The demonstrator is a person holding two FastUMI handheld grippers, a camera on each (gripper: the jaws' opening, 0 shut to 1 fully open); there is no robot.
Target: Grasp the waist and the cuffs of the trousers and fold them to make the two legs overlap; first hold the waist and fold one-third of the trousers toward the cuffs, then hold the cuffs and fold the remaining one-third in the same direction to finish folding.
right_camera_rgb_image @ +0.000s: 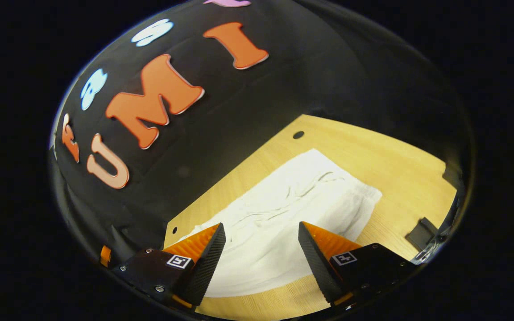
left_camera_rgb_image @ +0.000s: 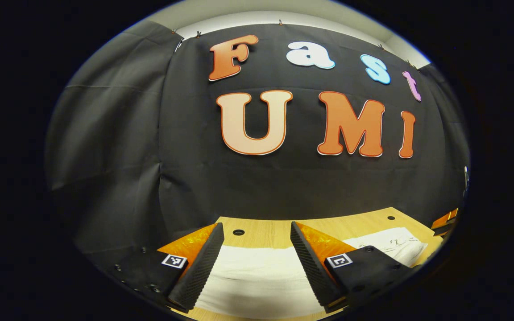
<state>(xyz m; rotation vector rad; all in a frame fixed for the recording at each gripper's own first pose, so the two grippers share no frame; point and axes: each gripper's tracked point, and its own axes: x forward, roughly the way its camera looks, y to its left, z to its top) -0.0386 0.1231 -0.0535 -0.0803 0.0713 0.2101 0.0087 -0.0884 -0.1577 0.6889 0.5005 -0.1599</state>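
Observation:
White trousers [left_camera_rgb_image: 257,276] lie flat on the wooden table [left_camera_rgb_image: 275,229]. In the left gripper view they run from between the fingers off to the right, with a creased end [left_camera_rgb_image: 395,243] at the far right. My left gripper [left_camera_rgb_image: 257,232] hangs open above the cloth, nothing between its fingers. In the right gripper view the trousers [right_camera_rgb_image: 283,209] stretch diagonally across the table [right_camera_rgb_image: 400,165], with wrinkles near the middle and one end [right_camera_rgb_image: 368,196] at the right. My right gripper [right_camera_rgb_image: 261,232] is open too, above the near part of the cloth and not touching it.
The black cloth wall [left_camera_rgb_image: 194,169] stands close behind the table. Small round holes [left_camera_rgb_image: 238,232] mark the tabletop near its back edge, one also near the far corner [right_camera_rgb_image: 298,134]. A dark bracket [right_camera_rgb_image: 422,232] sits at the table's right edge. Bare wood lies right of the trousers.

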